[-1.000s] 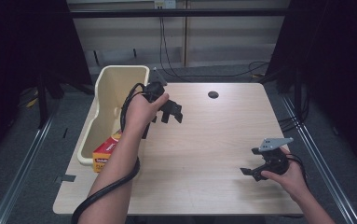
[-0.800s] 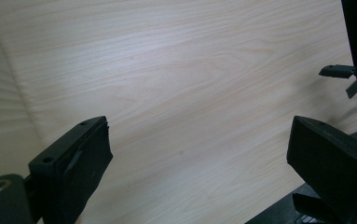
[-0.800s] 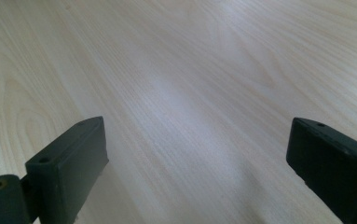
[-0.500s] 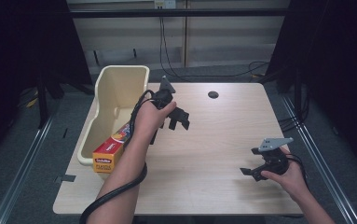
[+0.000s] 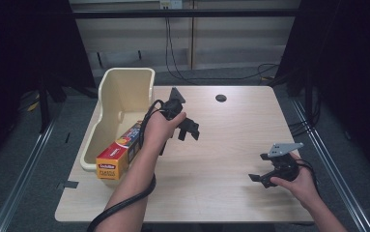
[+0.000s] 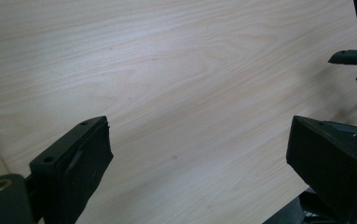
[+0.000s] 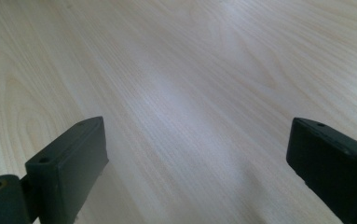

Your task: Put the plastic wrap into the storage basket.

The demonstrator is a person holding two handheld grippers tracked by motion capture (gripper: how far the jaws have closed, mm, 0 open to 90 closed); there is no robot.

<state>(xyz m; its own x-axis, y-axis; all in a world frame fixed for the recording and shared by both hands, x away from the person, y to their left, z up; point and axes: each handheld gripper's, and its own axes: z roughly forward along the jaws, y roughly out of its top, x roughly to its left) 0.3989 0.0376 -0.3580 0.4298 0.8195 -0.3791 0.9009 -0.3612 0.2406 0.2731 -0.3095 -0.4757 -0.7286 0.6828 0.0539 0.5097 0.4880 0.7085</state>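
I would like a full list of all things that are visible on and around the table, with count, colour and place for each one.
table: one, light wood, centre of the high view.
bin: one, cream, on the table's left edge, long side running away from the person.
box: one, long, yellow, orange and red, lying in the bin with its near end sticking out over the rim.
round hole: one, dark, far part of the tabletop.
cables: several, black, on the floor beyond the table.
left gripper: one, black, jaws open, empty, above the table right of the bin.
right gripper: one, black with a grey plate, jaws open, empty, near right part of the table.
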